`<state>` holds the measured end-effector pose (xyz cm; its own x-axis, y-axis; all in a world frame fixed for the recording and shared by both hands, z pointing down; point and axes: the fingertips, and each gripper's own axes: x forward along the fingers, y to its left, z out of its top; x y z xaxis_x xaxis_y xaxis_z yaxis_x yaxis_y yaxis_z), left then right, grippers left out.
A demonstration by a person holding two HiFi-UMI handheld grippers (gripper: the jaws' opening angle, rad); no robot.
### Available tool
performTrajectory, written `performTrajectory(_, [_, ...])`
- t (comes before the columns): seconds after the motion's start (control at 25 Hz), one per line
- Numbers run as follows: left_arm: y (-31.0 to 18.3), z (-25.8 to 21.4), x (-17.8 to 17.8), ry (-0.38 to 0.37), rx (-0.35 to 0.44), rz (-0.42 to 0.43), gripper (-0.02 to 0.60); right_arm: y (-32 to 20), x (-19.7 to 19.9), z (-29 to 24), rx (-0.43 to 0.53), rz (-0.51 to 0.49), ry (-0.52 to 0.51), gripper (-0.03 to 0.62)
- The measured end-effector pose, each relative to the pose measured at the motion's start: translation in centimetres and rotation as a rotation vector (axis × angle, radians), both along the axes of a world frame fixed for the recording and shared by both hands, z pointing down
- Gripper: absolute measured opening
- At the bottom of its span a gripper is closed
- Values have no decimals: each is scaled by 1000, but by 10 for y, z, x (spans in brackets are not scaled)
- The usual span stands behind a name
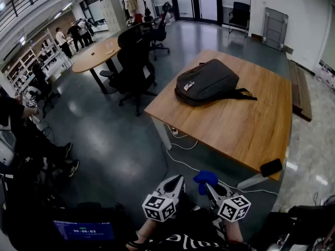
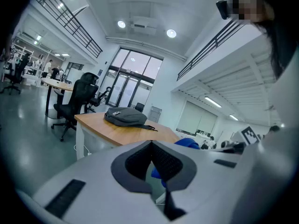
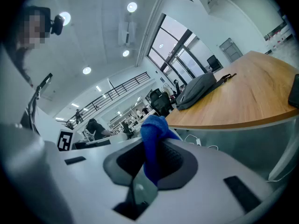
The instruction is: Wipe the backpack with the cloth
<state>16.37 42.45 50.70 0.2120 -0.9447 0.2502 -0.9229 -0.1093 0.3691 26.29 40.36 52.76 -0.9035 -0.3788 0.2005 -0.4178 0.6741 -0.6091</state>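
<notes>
Backpack [image 1: 207, 82] on table [image 1: 251, 127], R tool [image 1: 209, 185] clenched on half-hidden cloth [image 1: 204, 177], L tool [image 1: 178, 180] closed, empty

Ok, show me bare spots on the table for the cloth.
Widest bare wood: the table's near half, between backpack and phone. Also the strip right of the backpack's strap, up to the right edge. Taken: the far left under the backpack, and the phone's near corner.

We see grey backpack [image 1: 208, 81] flat on table [image 1: 246, 124], strap trailing right. Bunched blue cloth [image 1: 205, 177] pinched in our right gripper [image 1: 208, 186].
</notes>
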Motion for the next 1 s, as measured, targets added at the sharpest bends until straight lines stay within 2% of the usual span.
performTrajectory(0.24, [-20,8,-8,-2,-10,-1,0,-20,-6,6,-4,0,12,54])
performTrajectory(0.6, [-92,16,-46,-9,-25,-28,0,-88,-20,5,-9,36,28,54])
performTrajectory(0.8, [-138,16,-84,-20,-54,-23,0,-131,-60,2,-40,30,22,54])
performTrajectory(1.0, [-194,6,-126,-33,-44,-18,0,-179,-107,-11,-35,16,2,54])
